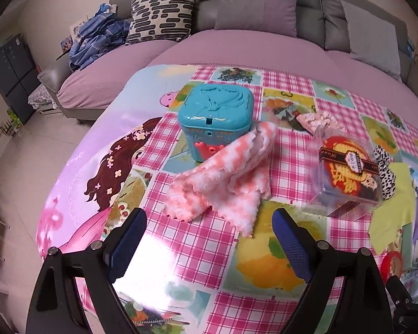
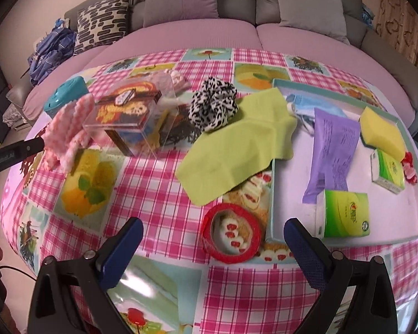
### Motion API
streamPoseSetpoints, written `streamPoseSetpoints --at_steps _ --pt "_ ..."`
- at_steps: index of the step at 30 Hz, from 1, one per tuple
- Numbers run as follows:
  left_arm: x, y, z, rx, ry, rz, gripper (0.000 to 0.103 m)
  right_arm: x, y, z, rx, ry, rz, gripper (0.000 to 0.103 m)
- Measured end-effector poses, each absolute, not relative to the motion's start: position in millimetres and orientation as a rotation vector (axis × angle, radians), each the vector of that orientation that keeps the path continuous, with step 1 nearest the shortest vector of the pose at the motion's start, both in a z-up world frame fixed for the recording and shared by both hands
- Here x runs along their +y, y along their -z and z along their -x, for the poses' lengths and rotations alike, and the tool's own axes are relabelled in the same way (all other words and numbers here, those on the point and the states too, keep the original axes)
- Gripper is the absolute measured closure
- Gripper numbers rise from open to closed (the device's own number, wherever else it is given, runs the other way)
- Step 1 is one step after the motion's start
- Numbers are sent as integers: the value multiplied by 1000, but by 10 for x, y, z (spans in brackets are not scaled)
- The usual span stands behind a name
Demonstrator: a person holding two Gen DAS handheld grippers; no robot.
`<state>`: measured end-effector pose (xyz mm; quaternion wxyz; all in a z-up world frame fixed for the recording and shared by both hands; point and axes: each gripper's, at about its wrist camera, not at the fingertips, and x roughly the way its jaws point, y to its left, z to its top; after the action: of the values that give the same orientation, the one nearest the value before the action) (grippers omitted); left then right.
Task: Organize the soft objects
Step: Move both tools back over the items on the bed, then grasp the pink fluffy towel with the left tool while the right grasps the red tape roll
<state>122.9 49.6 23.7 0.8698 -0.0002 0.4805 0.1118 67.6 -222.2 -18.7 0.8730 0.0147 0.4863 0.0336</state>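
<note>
while your left gripper hangs with its jaws spread wide and nothing between them, the pink-and-white cloth lies straight ahead of it, just beyond the blue pads, so that's the arm with the short road. the cloth is crumpled into a loose ridge whose long axis runs diagonally, from the near left corner up and away to the right, where its far end leans against the teal box. it looks fluffy, with a scalloped edge, so expect it to sag and trail when lifted. your right gripper is released too, empty, and sits well apart from that cloth, with the red tape ring just ahead of it. from the right wrist you can see the smooth lime-green cloth draped flat, one corner over the rim of the shallow tray, and the leopard-print scrunchie bunched just behind it. the clear plastic box is rigid and glossy, standing between the two cloths. inside the tray lie a yellow sponge and tissue packs, which suggests the soft things belong there.
</note>
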Motion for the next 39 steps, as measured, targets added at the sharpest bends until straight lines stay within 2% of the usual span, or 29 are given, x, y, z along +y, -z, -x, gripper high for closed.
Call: streamPoseSetpoints --at_steps 11,15,36,39 --pt "671 -137 -1272 1028 -271 36 11 -2153 309 -632 1070 -77 -1 7" --pt "684 -123 -1276 1029 -261 43 11 -2172 341 -616 1099 -85 -17 15" --pt "956 2 -1345 1036 -233 170 11 -2080 440 -975 1094 -75 -23 20" --pt "947 47 -1405 1042 -200 189 11 -2073 455 -1051 1093 -63 -15 23"
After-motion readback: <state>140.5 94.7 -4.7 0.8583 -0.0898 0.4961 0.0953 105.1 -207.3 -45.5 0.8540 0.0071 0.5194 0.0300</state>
